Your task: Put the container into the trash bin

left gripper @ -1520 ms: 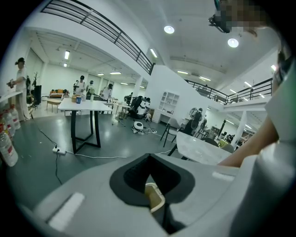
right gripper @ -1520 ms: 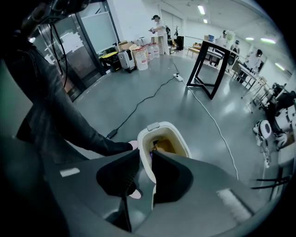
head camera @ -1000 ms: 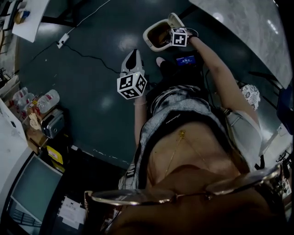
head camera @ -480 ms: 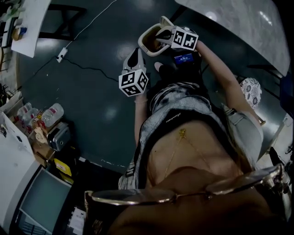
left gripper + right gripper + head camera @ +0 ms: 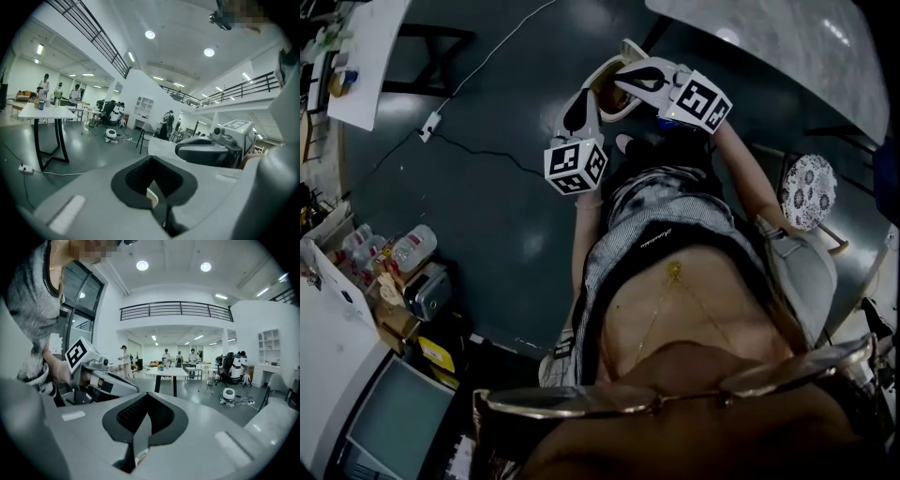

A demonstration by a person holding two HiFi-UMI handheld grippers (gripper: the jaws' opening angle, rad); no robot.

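In the head view a white container (image 5: 611,97) with a brown inside hangs above the dark floor, half hidden between my two grippers. My right gripper (image 5: 630,77) comes in from the right and is shut on its rim; in the right gripper view (image 5: 138,437) a thin strip stands edge-on between the closed jaws. My left gripper (image 5: 585,94) points up just left of the container, touching or nearly touching it. In the left gripper view (image 5: 157,202) the jaws are shut with only a pale sliver between them. No trash bin is in any view.
A marble-topped table (image 5: 787,47) fills the top right and a patterned stool (image 5: 806,190) stands right of the person. A white table (image 5: 364,47) is top left, with a cable and power strip (image 5: 429,124) on the floor. Boxes of bottles (image 5: 398,255) line the left.
My right gripper has swung round to point left and carried the container closer to the left gripper's jaws. The left gripper has barely moved.
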